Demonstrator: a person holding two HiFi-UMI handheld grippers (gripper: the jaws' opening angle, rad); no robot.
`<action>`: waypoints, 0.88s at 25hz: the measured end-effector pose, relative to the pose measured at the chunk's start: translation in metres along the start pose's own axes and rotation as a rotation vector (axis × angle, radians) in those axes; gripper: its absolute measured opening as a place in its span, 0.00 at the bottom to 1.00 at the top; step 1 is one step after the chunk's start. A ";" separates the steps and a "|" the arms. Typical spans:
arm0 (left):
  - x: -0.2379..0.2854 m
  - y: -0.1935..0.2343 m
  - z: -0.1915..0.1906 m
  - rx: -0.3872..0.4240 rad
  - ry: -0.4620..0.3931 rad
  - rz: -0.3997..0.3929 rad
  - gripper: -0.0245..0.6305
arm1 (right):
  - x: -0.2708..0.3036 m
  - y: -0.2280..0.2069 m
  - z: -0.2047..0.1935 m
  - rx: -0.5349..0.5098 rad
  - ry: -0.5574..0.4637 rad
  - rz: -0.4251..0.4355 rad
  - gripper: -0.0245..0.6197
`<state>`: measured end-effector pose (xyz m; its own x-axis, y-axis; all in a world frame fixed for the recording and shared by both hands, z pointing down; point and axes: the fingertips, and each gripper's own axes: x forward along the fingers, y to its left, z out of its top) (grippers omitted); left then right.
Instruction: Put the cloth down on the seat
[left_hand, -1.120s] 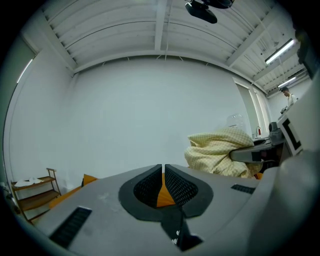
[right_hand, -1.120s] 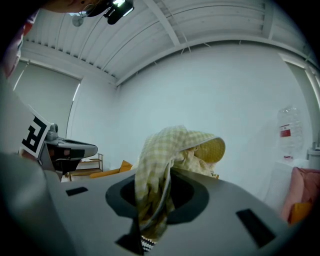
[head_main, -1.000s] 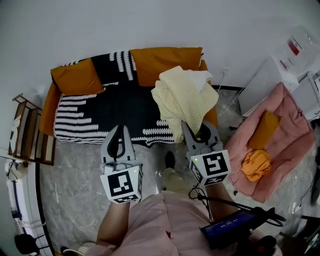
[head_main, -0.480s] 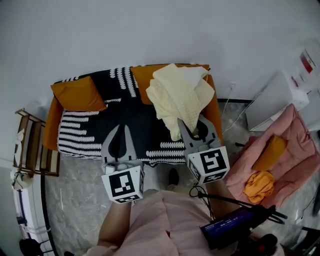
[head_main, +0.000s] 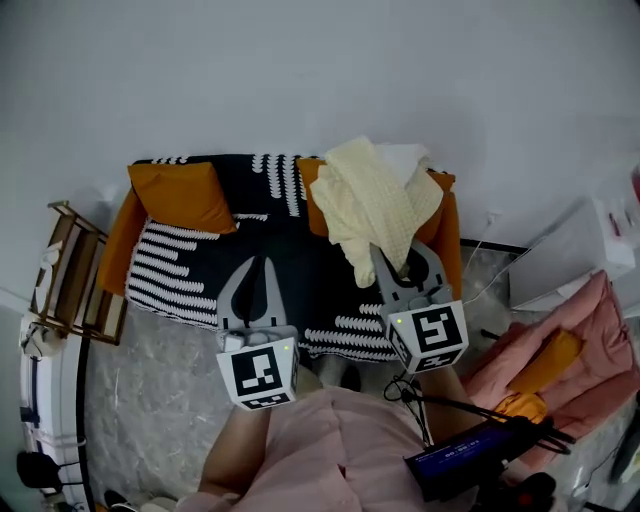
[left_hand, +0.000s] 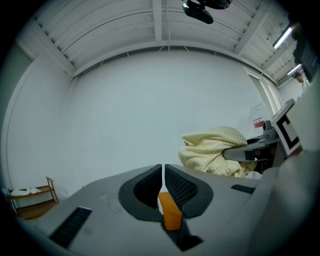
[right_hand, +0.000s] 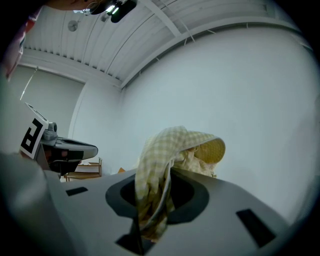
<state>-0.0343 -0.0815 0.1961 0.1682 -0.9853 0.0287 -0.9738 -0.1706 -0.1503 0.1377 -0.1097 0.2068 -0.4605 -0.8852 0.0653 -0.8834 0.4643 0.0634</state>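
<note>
Room: white wall, marble floor.
- Wooden shelf, at 9 o'clock.
- Seat with striped throw and orange cushion, at 12 o'clock from my grippers.
- My left gripper: jaws nearly together, empty.
- Cream cloth, pinched in my right gripper, over the seat's right end.
- Pink bedding, at 4 o'clock.

Since half a second ago, the seat has shifted right and the bedding has slid toward the edge.

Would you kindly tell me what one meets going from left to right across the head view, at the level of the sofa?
wooden shelf → orange cushion → cloth → white box
</note>
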 end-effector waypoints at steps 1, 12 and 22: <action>0.004 0.004 -0.002 -0.002 0.002 0.005 0.08 | 0.006 0.002 -0.001 -0.002 0.003 0.008 0.16; 0.063 0.065 -0.034 -0.023 0.049 0.012 0.08 | 0.094 0.022 -0.030 0.017 0.084 0.057 0.16; 0.126 0.123 -0.102 -0.063 0.169 0.005 0.08 | 0.177 0.039 -0.089 0.045 0.210 0.084 0.16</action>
<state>-0.1486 -0.2265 0.2824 0.1406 -0.9708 0.1944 -0.9830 -0.1602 -0.0892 0.0298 -0.2455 0.3095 -0.5085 -0.8162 0.2744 -0.8479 0.5301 0.0052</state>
